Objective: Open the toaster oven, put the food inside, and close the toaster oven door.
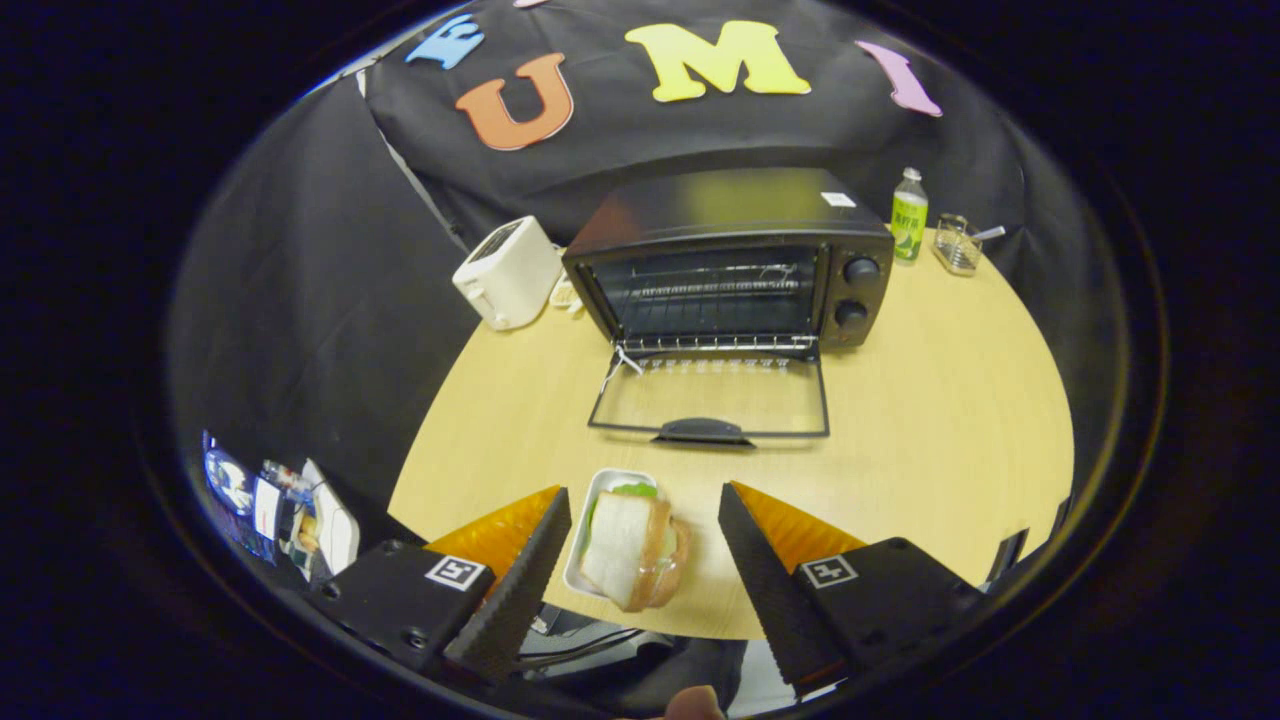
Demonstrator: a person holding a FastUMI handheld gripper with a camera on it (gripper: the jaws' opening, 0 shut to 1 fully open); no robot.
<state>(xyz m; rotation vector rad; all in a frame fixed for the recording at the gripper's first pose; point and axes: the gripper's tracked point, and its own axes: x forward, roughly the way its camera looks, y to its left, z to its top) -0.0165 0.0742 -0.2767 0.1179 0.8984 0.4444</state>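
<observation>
Sandwich (632,550) in its white tray (600,495) sits between my gripper (645,535) fingers, spread apart, probably not touching. Toaster oven (735,260) at twelve o'clock, door (712,400) down; closing unevenly could tip the tray.

The gripper (645,545) holds its jaws wide apart, either side of a small white tray (592,520) carrying a white-bread sandwich (630,550) with green lettuce, touching neither. Beyond them on the pale wooden counter (950,400), the black toaster oven (730,260) stands with its glass door (712,400) folded down flat. A white toaster (508,272) sits beside it.
</observation>
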